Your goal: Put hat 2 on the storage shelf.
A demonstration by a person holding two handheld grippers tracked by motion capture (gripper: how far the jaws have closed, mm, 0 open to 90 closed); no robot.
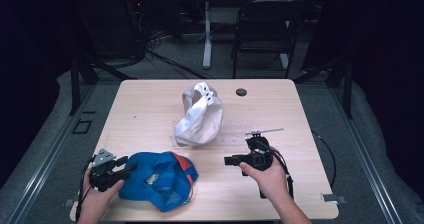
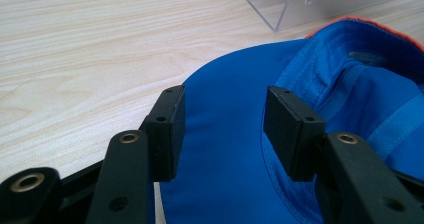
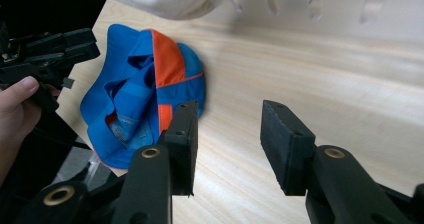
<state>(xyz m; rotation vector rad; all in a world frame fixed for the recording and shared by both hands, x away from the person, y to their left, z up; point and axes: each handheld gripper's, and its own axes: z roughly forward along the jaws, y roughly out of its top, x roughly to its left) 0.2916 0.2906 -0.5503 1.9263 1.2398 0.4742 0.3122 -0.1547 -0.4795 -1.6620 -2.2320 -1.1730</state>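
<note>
Blue fabric, nearest item: the blue cap [image 1: 159, 180] lies crown-down on the desk [image 1: 150, 109] near its front edge, the hollow inside turned up, with an orange panel [image 1: 185, 164] on the side toward the desk's middle.
Left gripper: the left gripper [image 1: 125, 170] sits at about 9 o'clock from the cap, level and pointing toward 3 o'clock; in the left gripper view [image 2: 224, 129] its jaws stand apart, released, one on either side of the cap's blue rim, with the pads not visibly pressing on the cloth.
Deciding relation: the cap's edge already lies between the left jaws, so closing them looks like the only move needed on that side.
Cap's long axis: runs roughly 9 to 3 o'clock in the high view, so each end faces one hand.
Right gripper: the right gripper [image 1: 231, 160] is at about 3 o'clock from the cap, pointing toward 9 o'clock; its jaws are parted and hold nothing.
Gap on the right: in the right gripper view [image 3: 227, 134] bare wood lies between the jaws, and the cap [image 3: 145, 91] sits ahead at about 10 o'clock, well apart.
Nearer hand: the left, judged from both views.
Middle distance: a clear plastic stand [image 2: 300, 6] lies beyond the cap.
Farthest: a white cap [image 1: 199, 115] rests at 12 o'clock from the blue one, untouched.
</note>
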